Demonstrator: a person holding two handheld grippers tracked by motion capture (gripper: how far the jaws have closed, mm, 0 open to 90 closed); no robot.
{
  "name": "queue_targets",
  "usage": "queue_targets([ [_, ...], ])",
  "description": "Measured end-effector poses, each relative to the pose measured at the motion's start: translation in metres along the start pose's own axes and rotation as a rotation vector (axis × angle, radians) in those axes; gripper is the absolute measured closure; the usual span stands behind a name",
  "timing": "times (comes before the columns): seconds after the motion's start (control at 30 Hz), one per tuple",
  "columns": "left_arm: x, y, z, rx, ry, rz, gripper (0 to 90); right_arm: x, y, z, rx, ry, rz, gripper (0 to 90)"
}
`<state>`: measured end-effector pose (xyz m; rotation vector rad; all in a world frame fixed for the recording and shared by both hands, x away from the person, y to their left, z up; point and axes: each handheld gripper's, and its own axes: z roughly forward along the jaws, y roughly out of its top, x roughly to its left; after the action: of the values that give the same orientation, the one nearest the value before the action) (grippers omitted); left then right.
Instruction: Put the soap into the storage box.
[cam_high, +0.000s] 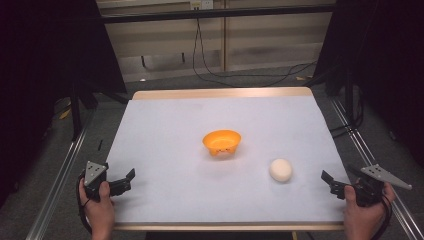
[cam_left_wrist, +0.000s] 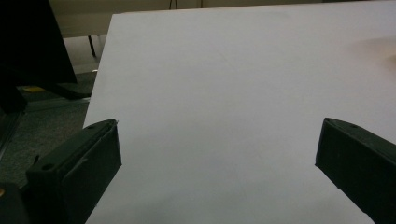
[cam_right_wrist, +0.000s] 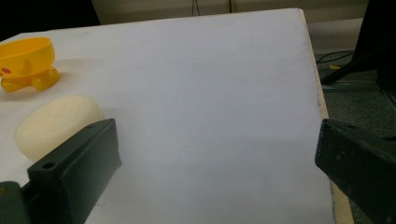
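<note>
The cream egg-shaped lump (cam_high: 281, 170) lies on the white-covered desk (cam_high: 165, 145), toward the near right corner, on its own and untouched. The orange bowl (cam_high: 222, 141) stands near the middle of the desk, a little farther back and to the left of the lump, well apart from it and, from the high view, with nothing inside. Judged from how things lie, the work looks to be getting the lump into the bowl, and none of that is done: the reach, the grasp, the carry and the release are all left.

The right claw (cam_high: 331, 182) sits at the near right edge, the nearer of the two to the lump, its jaws spread wide with only bare desk between them. The left claw (cam_high: 125, 180) rests at the near left edge, also wide and holding nothing.

The high view gives the whole layout. The right gripper view adds what it cannot: the lump (cam_right_wrist: 58, 125) lies off to the side, just beyond one jaw and outside the gap, and the bowl (cam_right_wrist: 28, 62) stands on small rounded feet with a red mark on its side. The left gripper view adds little: at its right border is a faint orange blur, possibly the bowl's edge.
</note>
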<state>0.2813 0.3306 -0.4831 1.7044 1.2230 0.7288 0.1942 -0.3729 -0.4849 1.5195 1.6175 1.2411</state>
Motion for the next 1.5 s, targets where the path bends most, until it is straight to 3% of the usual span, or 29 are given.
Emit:
queue_targets([
  [0.67,0.001,0.0,0.0,0.0,-0.004,-0.002,0.1,0.0,0.001,0.002,0.019,0.009,0.0,3.6],
  [0.9,0.001,0.0,0.0,0.005,-0.002,-0.006,0.1,0.005,0.01,0.005,0.111,0.06,-0.039,3.0],
  [0.97,0.001,0.0,0.0,0.005,-0.001,-0.001,0.1,0.006,0.012,0.006,0.12,0.056,-0.043,3.0],
  [1.13,0.001,0.0,0.0,0.005,-0.002,-0.001,0.1,0.017,0.021,0.014,0.212,0.035,-0.124,4.4],
  [1.5,0.001,0.0,0.0,0.005,-0.005,-0.005,0.1,0.034,0.039,0.03,0.323,0.096,-0.19,5.4],
])
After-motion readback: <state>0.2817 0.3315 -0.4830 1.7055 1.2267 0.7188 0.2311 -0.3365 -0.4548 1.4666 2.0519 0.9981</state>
